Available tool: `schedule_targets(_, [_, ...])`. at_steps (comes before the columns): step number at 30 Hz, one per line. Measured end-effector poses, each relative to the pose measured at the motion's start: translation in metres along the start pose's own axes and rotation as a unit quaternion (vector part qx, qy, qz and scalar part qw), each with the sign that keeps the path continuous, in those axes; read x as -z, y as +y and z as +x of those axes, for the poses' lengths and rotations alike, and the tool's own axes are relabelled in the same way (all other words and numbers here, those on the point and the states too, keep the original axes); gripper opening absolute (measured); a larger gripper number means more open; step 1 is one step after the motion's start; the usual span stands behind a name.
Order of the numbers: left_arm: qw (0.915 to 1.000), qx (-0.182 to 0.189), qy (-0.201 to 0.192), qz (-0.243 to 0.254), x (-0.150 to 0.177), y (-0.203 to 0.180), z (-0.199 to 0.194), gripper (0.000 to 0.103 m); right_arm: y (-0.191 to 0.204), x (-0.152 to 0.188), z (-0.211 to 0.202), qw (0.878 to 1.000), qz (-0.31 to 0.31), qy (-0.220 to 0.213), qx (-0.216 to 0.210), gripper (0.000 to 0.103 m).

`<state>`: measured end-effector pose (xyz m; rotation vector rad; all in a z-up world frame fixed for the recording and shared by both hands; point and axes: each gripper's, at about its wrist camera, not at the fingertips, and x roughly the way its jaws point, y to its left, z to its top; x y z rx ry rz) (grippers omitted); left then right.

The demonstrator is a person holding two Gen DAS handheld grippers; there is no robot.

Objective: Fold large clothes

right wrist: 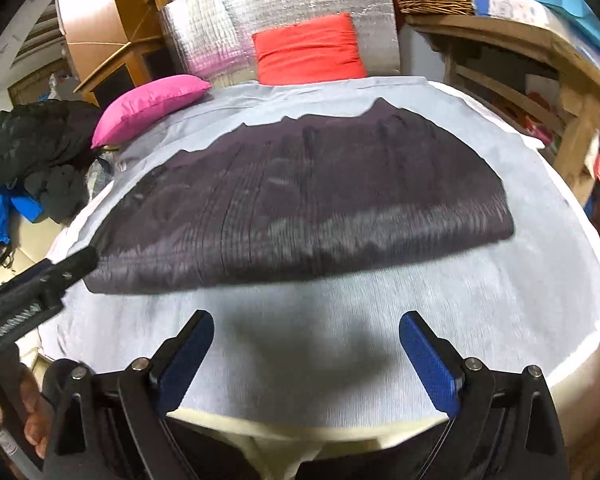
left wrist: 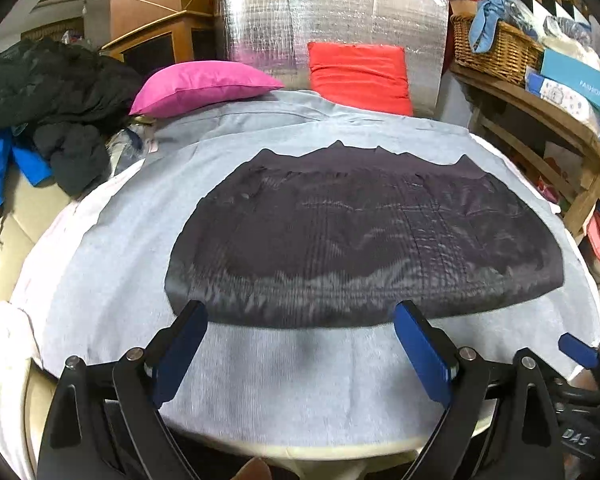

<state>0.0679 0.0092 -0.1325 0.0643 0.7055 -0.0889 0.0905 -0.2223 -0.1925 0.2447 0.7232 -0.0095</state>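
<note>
A dark purple-black quilted garment (left wrist: 360, 240) lies folded flat on a light grey cloth (left wrist: 112, 264) that covers the table. It also shows in the right wrist view (right wrist: 300, 200) on the same grey cloth (right wrist: 480, 292). My left gripper (left wrist: 300, 320) is open and empty, its blue fingertips just at the garment's near edge. My right gripper (right wrist: 306, 328) is open and empty, a little short of the garment's near edge. The left gripper shows at the left of the right wrist view (right wrist: 48, 276).
A pink cushion (left wrist: 200, 84) and a red cushion (left wrist: 360, 76) lie at the far end against a silver foil panel (left wrist: 332, 16). Dark clothes (left wrist: 48, 92) pile at the left. A wooden shelf with a wicker basket (left wrist: 496, 48) stands at the right.
</note>
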Motion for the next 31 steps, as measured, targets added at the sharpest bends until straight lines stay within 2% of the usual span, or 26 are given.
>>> schedule_targets(7, [0.9999, 0.0, -0.014, 0.001, 0.012, -0.002, -0.026, 0.096, 0.009, 0.014, -0.027, 0.999, -0.011, -0.027, 0.015, 0.096])
schedule_targets(14, [0.9996, 0.008, -0.025, -0.007, 0.017, -0.002, -0.043, 0.096, 0.013, 0.017, -0.058, 0.996, -0.034, -0.066, 0.053, 0.096])
schedule_targets(20, [0.9994, 0.009, -0.026, -0.019, 0.017, 0.0, -0.045, 0.096, 0.016, 0.016, -0.064, 0.994, -0.047, -0.077, 0.07, 0.096])
schedule_targets(31, [0.9989, 0.014, -0.044, -0.002, 0.016, -0.008, -0.053, 0.096, 0.015, 0.017, -0.065, 0.993, -0.046, -0.08, 0.071, 0.096])
